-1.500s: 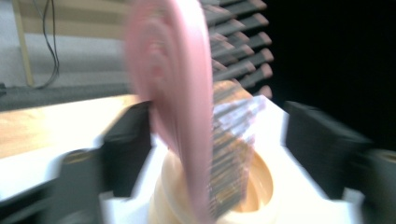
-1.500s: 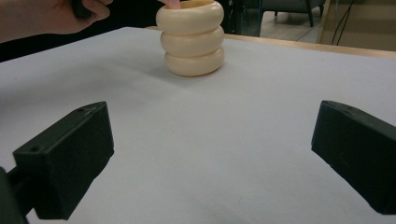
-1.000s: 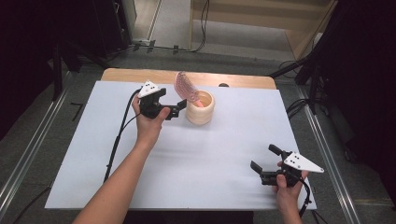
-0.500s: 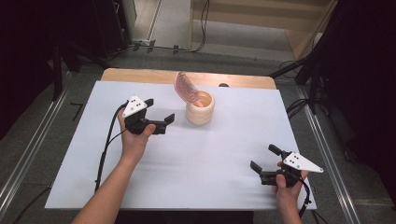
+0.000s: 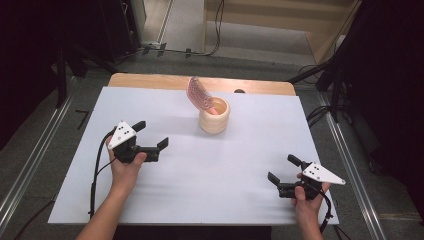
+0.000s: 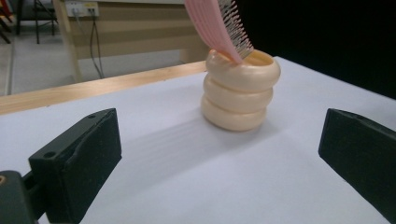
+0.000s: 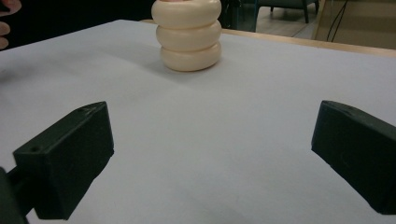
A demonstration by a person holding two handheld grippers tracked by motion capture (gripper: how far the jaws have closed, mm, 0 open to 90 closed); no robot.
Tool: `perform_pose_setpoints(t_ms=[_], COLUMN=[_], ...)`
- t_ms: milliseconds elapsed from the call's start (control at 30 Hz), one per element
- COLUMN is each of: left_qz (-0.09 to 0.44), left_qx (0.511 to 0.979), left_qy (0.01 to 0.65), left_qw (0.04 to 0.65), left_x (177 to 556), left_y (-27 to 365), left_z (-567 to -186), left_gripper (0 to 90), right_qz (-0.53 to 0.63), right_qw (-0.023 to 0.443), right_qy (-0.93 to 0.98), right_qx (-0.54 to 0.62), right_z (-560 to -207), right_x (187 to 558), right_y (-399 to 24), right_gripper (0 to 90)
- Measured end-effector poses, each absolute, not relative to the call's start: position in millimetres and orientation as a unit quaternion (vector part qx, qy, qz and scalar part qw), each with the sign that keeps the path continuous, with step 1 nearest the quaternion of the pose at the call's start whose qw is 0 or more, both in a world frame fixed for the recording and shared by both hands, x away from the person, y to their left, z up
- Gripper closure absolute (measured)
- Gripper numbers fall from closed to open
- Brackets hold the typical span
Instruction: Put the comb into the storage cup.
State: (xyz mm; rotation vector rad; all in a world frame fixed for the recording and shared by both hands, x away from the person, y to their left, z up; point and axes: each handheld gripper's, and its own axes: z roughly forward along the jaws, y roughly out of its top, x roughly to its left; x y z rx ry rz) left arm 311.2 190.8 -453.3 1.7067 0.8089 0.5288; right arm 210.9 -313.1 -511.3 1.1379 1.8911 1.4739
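The high view looks forward and down from above the person's side, taking in the whole white tabletop (image 5: 200, 200). The left gripper view sits low, just above the surface, facing the cream ringed cup (image 6: 239, 91) from near. The right gripper view, equally low, faces that cup (image 7: 189, 35) from farther off. All three views share the cup (image 5: 214, 115).

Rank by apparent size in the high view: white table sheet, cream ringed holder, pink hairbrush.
1. White table sheet, by far the largest.
2. Cream ringed holder.
3. Pink hairbrush, slightly smaller; its handle end sits hidden inside the holder, so this rank is unsure.
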Motion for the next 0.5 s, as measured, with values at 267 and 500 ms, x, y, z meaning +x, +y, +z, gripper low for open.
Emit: perform_pose_setpoints(t_ms=[267, 500], left_qz=[0.239, 0.252], left_qx=[0.725, 0.715], left_qy=[0.338, 0.352], left_qw=[0.550, 0.549], left_x=[286, 268], left_y=[214, 236], left_z=[-459, -466], left_gripper=[0.0, 0.0], right_qz=[0.539, 0.538], right_qw=[0.243, 0.245], right_qy=[0.690, 0.689], right_qx=[0.417, 0.420], right_z=[-511, -512], right_x=[211, 211], right_y=[-313, -313], right_gripper=[0.0, 0.0])
